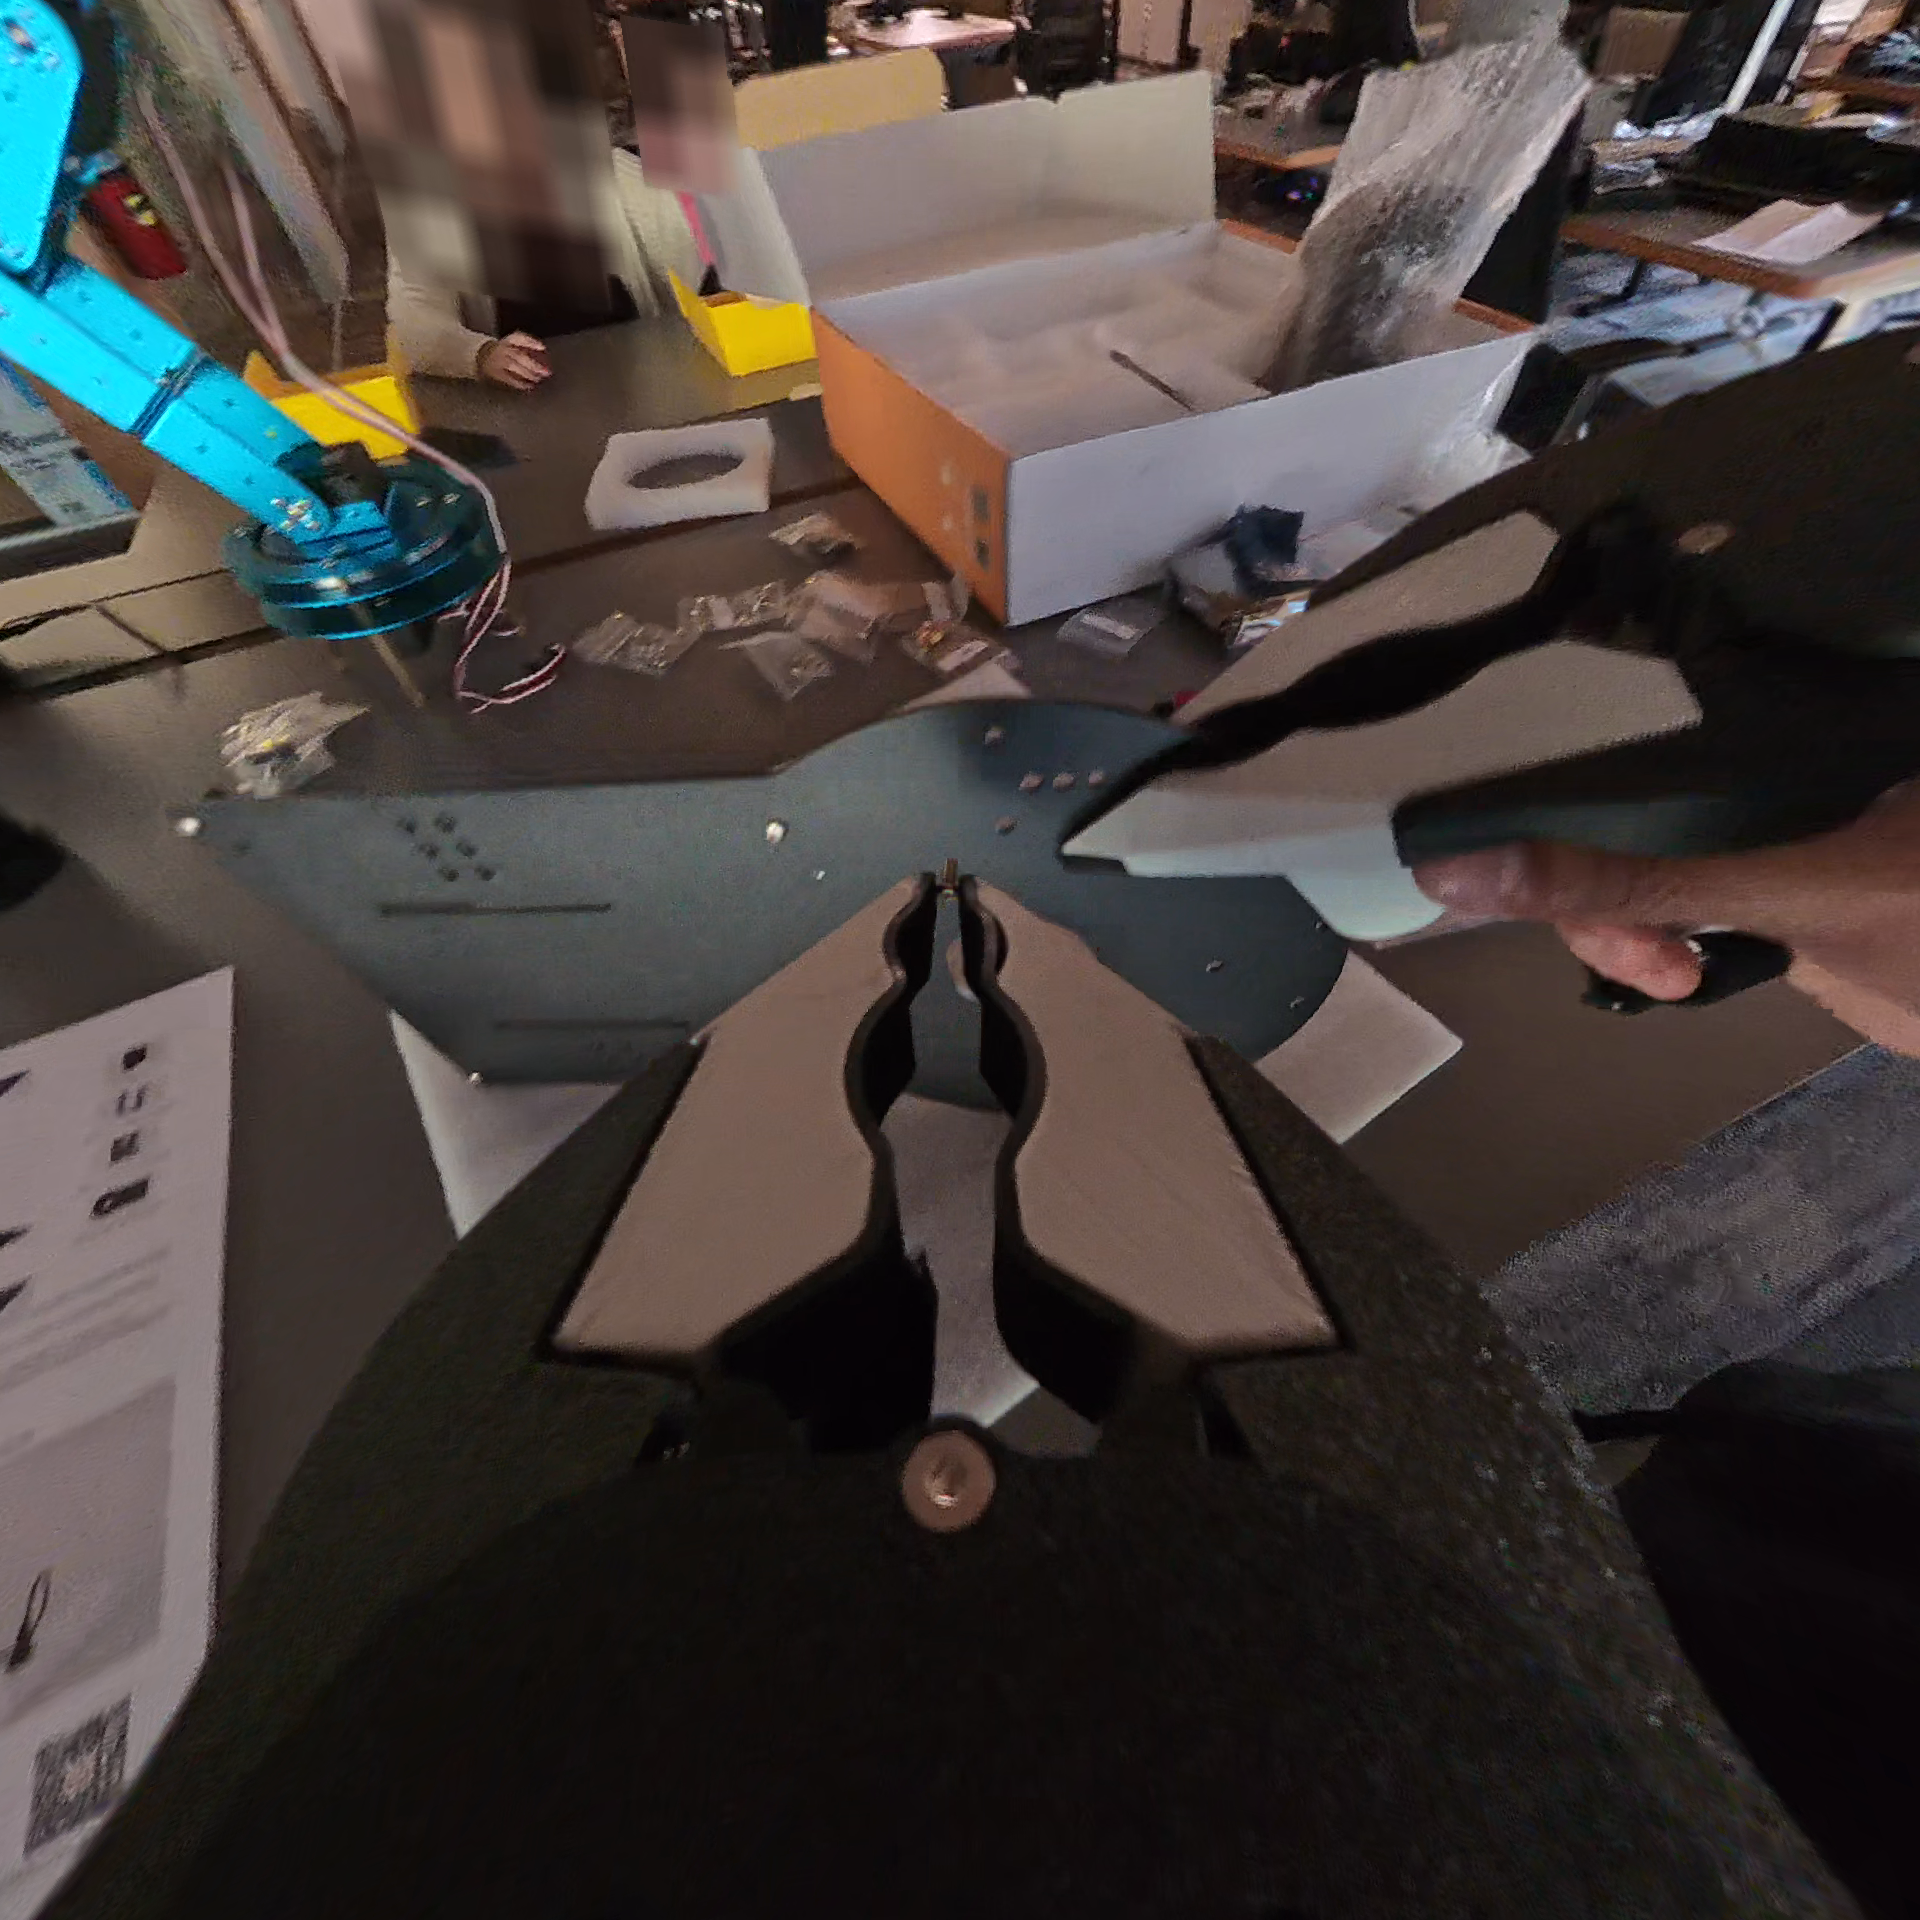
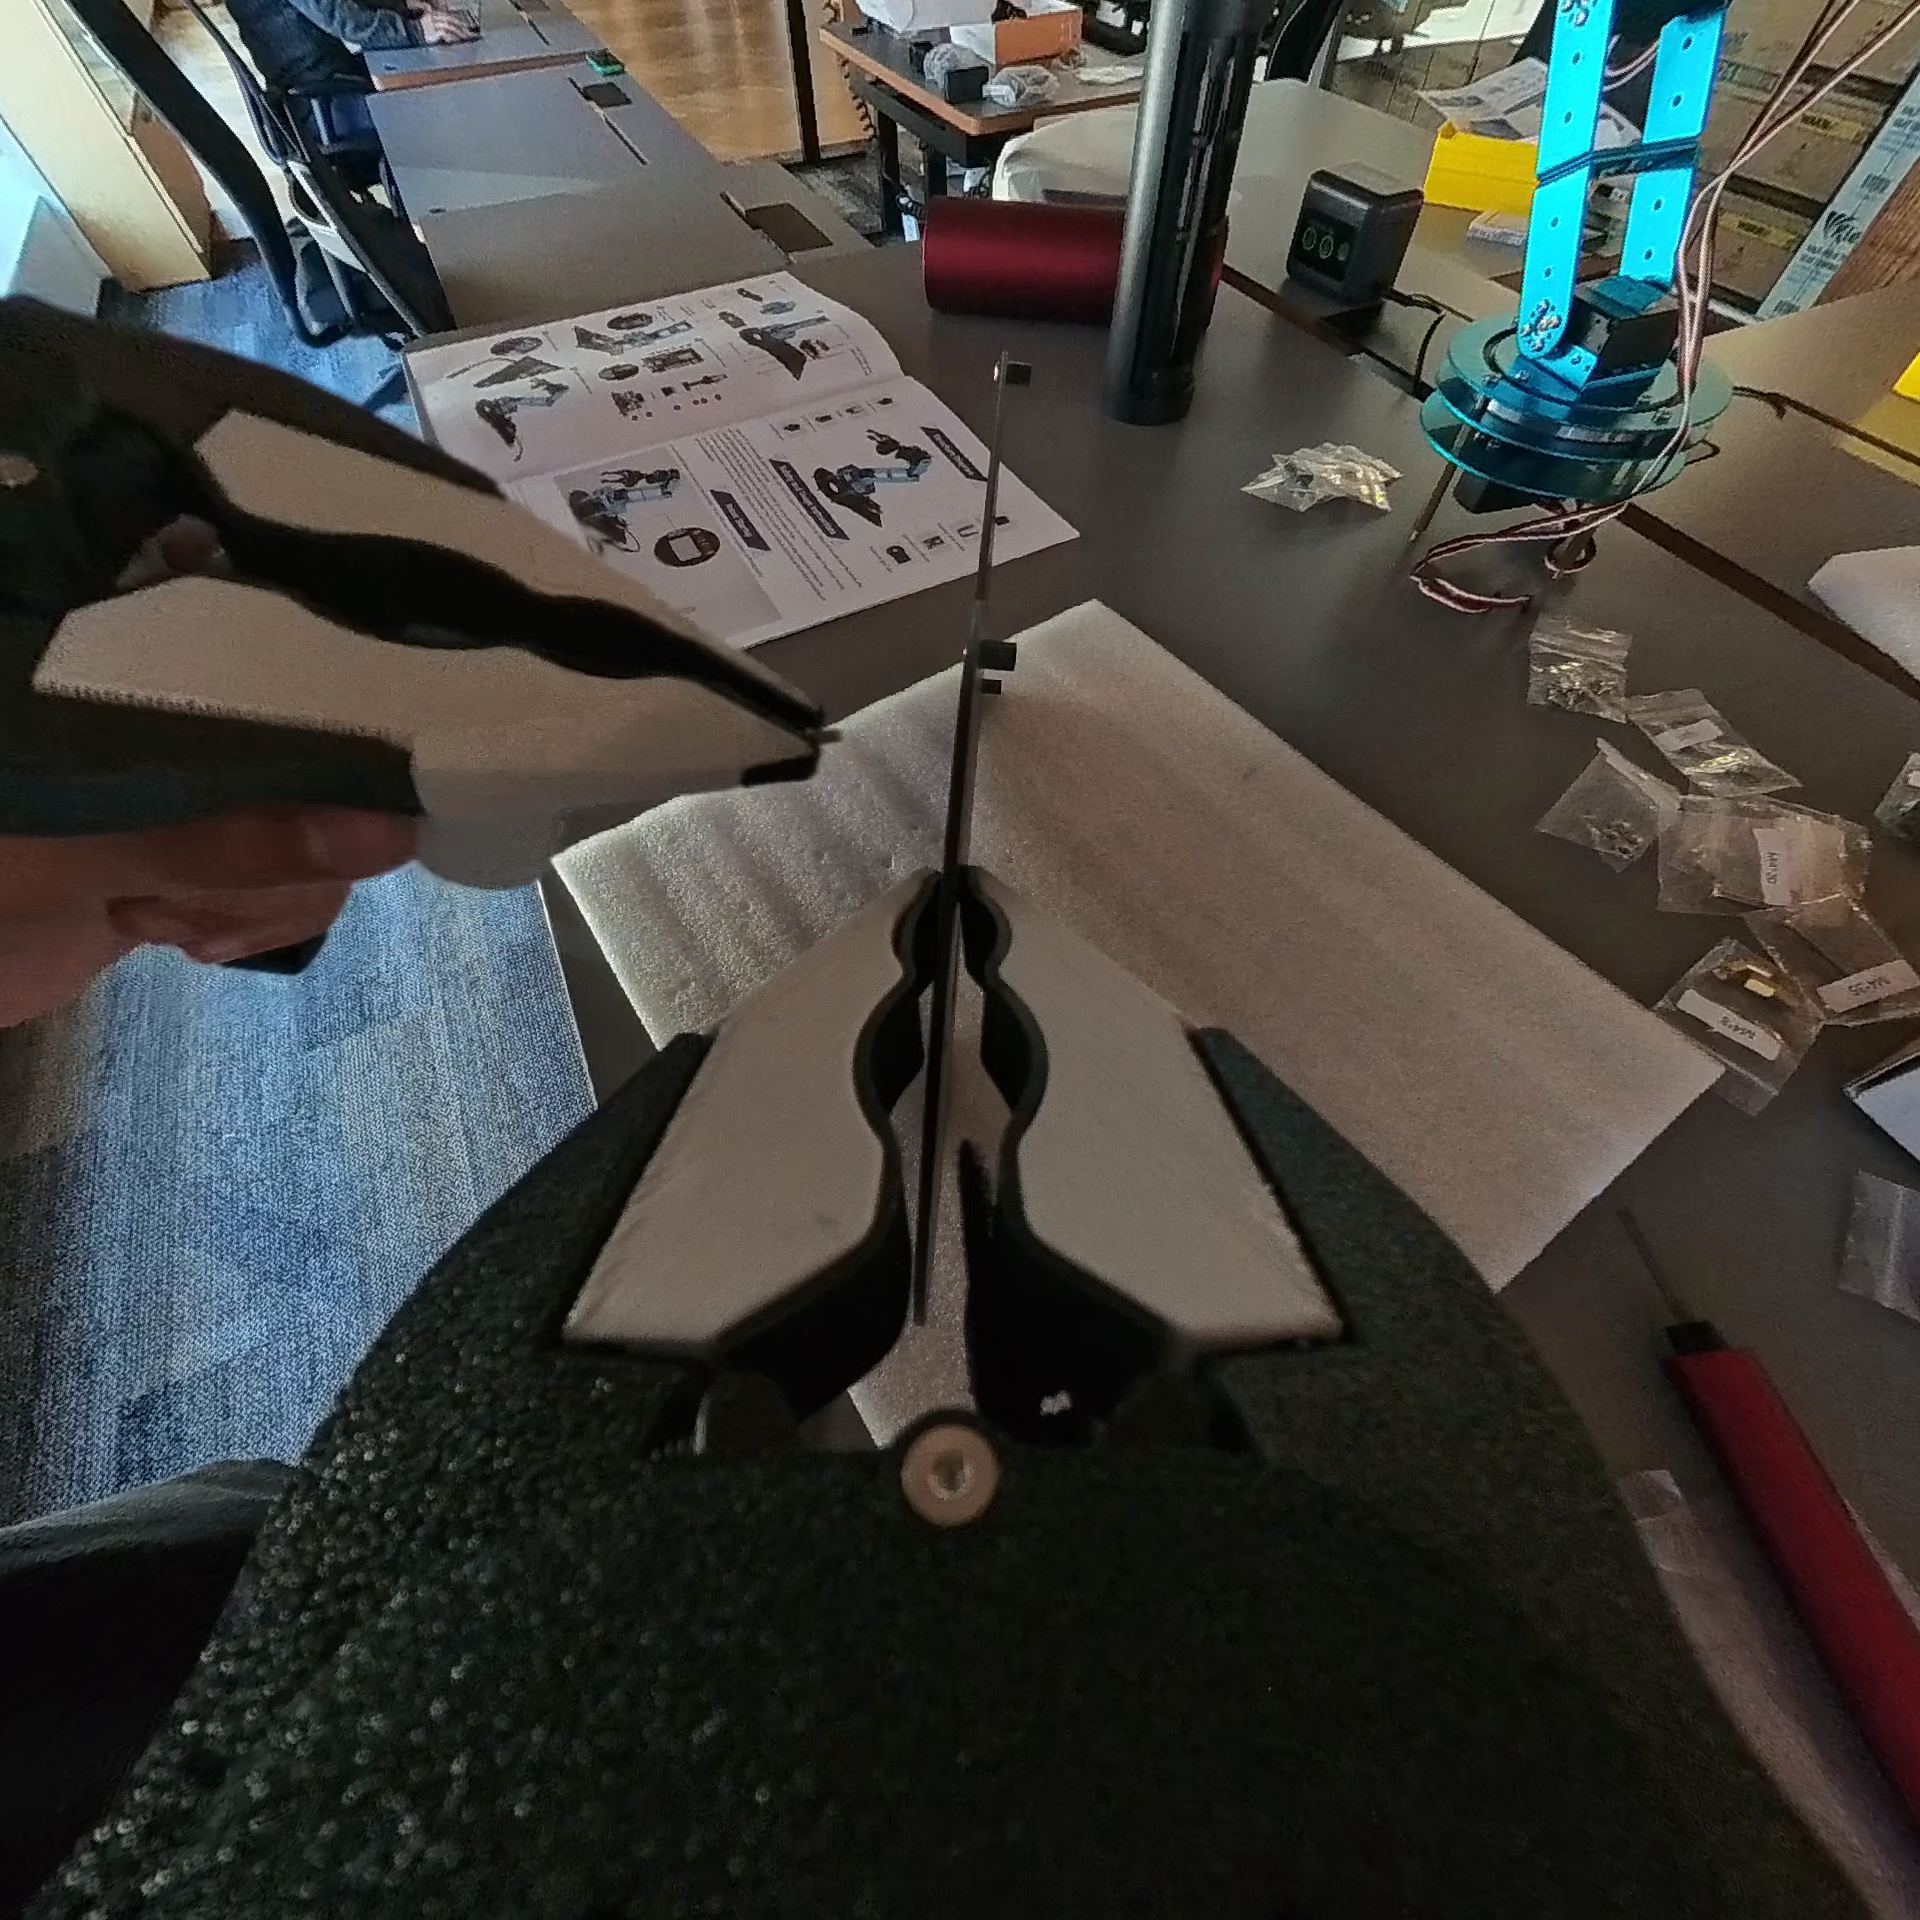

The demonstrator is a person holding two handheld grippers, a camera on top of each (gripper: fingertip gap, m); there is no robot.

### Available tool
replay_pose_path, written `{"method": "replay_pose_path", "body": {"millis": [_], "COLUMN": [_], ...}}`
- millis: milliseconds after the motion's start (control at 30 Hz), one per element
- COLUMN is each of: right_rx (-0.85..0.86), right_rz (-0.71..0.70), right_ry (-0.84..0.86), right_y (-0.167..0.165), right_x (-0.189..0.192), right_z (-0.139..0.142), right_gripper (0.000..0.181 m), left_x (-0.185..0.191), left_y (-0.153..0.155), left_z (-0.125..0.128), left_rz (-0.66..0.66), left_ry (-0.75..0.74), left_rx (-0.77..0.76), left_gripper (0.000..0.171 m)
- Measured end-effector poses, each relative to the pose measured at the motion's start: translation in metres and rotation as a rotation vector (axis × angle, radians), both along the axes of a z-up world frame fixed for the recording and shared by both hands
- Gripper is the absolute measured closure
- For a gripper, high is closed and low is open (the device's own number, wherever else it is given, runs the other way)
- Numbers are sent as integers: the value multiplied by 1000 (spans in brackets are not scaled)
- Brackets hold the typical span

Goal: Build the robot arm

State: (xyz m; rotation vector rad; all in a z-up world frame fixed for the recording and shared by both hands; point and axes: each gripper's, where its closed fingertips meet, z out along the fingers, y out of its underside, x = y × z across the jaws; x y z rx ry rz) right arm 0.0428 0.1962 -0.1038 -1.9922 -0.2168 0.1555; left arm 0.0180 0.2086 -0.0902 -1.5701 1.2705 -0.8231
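left wrist view: from the left, a printed sheet (image 1: 104,1351) lies on the table (image 1: 343,1091), its writing blurred; i give none of it. next, the dark metal plate (image 1: 623,925) stands on edge over a white foam sheet (image 1: 1361,1039). my left gripper (image 1: 945,883) has its fingers clenched on a tiny brass screw (image 1: 948,871), just before the plate's face. my right gripper (image 1: 1081,842) comes in from the right, its fingers clamped on the plate's edge.

in the right wrist view the plate shows edge-on as a thin line (image 2: 977,623) running between those fingers.

the plate looks stiff and thin, light enough for an edge grip, though smooth, so i judge it could pivot or slip. the screw is small and hard, easy to drop; holding it by the head seems best.

further right lie small clear bags (image 2: 1714,831) bearing little labels, and a blue robot arm (image 2: 1600,260) stands behind.
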Motion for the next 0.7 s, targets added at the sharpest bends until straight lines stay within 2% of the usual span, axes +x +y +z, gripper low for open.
{"method": "replay_pose_path", "body": {"millis": [200,700], "right_rx": [-2,-6], "right_rz": [3,5], "right_ry": [-4,-8], "right_y": [0,1], "right_x": [0,1], "right_z": [0,0], "right_gripper": [180,180], "left_x": [22,25], "left_y": [-4,-3], "left_z": [10,13], "left_rz": [-44,-47], "left_ry": [8,14], "left_rx": [20,24], "left_gripper": [168,168]}}
